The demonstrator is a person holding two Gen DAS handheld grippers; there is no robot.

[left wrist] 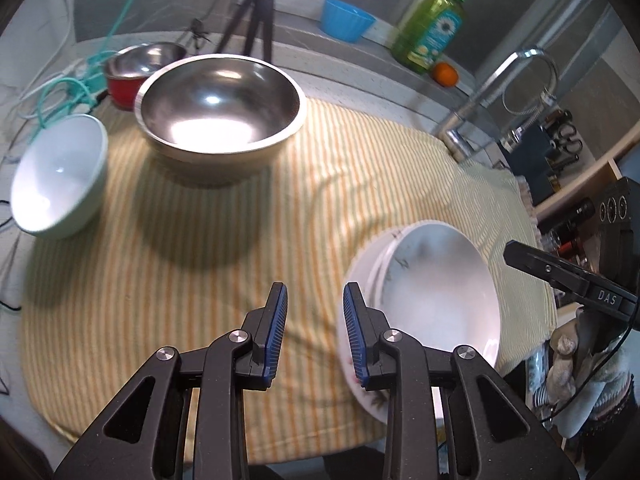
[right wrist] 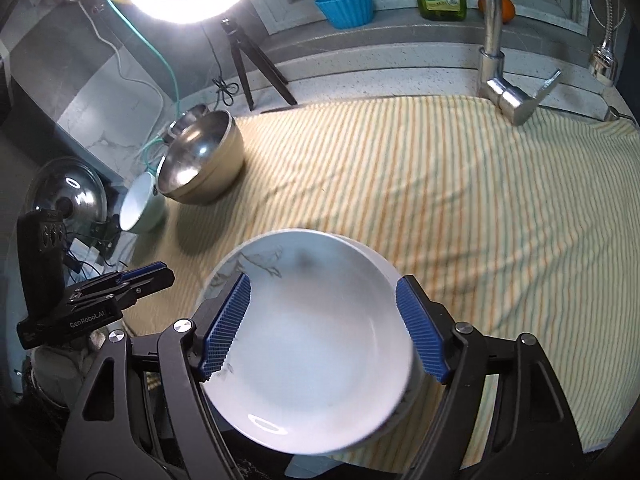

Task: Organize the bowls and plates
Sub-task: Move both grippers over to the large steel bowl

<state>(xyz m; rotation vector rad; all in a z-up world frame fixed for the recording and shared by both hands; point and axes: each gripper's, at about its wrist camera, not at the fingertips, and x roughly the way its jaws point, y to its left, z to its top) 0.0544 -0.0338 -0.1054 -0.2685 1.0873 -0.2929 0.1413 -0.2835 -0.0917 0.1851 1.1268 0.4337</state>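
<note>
White plates (right wrist: pixel 316 340) are seen stacked at the counter's near edge on the striped cloth (right wrist: pixel 460 200), w/ right gripper (right wrist: pixel 324 328) spread wide around them, left gripper (left wrist: pixel 315 332) narrowly parted & empty, while steel bowl (left wrist: pixel 218 108) & white bowl (left wrist: pixel 56 178) are judged not yet nested.

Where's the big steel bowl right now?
The big steel bowl sits at the far left of the striped cloth, in front of the red pot, with the pale green bowl just left of it.
</note>
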